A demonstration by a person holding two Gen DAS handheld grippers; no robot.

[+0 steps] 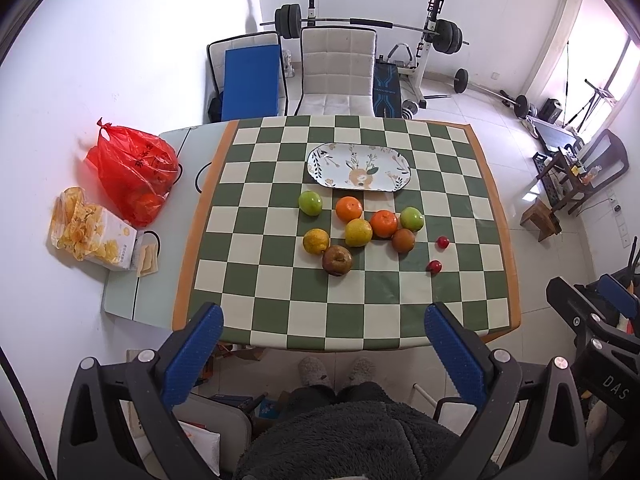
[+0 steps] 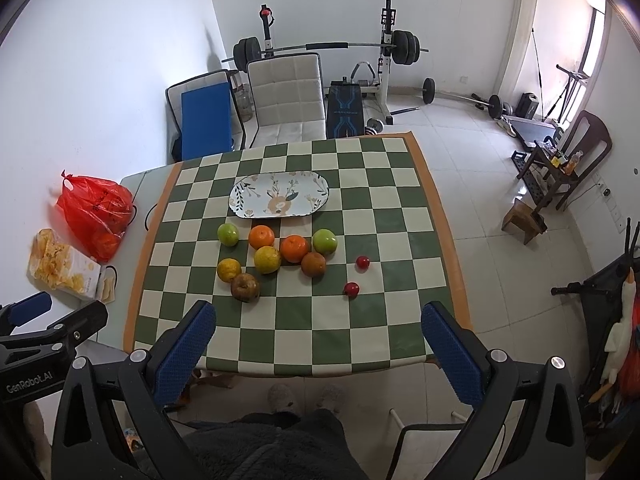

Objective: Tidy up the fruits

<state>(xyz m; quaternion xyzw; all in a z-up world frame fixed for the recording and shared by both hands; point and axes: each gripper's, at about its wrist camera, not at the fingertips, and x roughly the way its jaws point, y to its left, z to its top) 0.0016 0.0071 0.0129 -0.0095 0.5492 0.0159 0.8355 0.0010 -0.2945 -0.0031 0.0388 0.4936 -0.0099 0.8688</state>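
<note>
I hold my left gripper (image 1: 324, 332) and right gripper (image 2: 318, 330) wide apart, with nothing in them, above the near table edge. The fruits (image 1: 356, 228) sit loose on the checked cloth (image 1: 280, 280), just in front of the flowery plate (image 1: 396, 168). A red bag (image 1: 132, 168) and a chips box (image 1: 96, 232) sit off to the left. Nothing blocks my way.

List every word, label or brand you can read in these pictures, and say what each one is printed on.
"GenRobot_AI": on the black body of the left gripper, seen from the right wrist view.
"DAS": partly cut off, on the right gripper, seen from the left wrist view.
Red plastic bag: dark print, too blurred to read.
Snack box: small print, unreadable.
</note>
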